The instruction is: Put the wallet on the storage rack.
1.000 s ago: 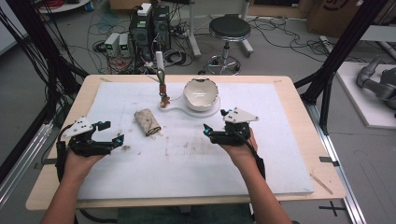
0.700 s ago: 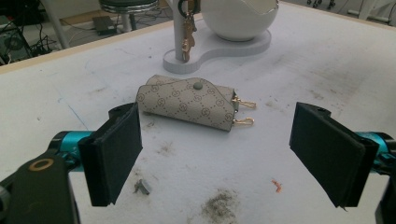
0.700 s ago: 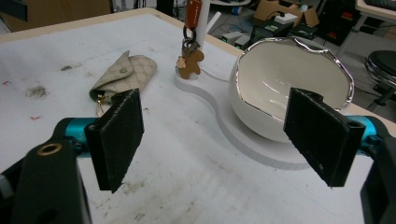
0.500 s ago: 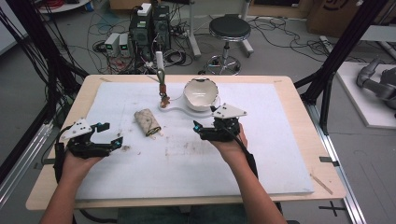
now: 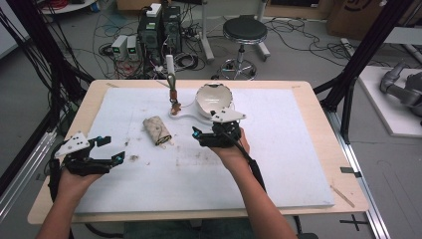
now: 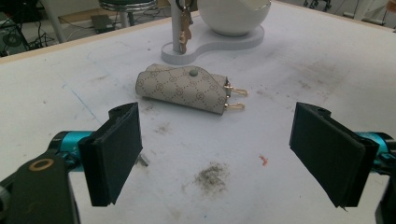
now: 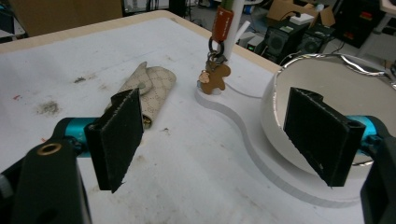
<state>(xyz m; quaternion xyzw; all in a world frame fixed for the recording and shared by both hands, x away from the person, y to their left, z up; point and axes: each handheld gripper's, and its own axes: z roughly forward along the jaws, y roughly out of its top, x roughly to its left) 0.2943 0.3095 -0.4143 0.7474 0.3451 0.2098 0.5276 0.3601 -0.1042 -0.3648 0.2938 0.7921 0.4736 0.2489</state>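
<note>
The left gripper point(image 5: 110, 149) hangs just above the white mat point(image 5: 278, 164) that covers the table point(image 5: 318, 99), at its left side, its jaws spread wide with nothing between them. In the left gripper view, a patch of dark grit point(image 6: 211, 174) and a small red speck point(image 6: 264, 161) lie on the mat between and a little past the jaws. Farther ahead of that gripper, and a little to its left, lies a rolled beige patterned pouch point(image 6: 187, 88) on its side, with two gold clasps point(image 6: 235, 99) sticking out of the end that faces right in this view.

The pouch point(image 5: 158, 130) sits between the two grippers, nearer the right one. Beyond it, a white stand point(image 5: 184, 110) rests on the mat, with a thin upright post point(image 5: 170, 67) from which hangs a key ring with a brown gingerbread-shaped charm point(image 7: 214, 77).

The right gripper point(image 5: 205, 135) is held near the middle of the mat, jaws also wide apart and empty. In the right gripper view, the pouch lies just past its left jaw, the charm ahead of it, and a white bowl point(image 7: 327, 93) on the stand is close behind its right jaw.
</note>
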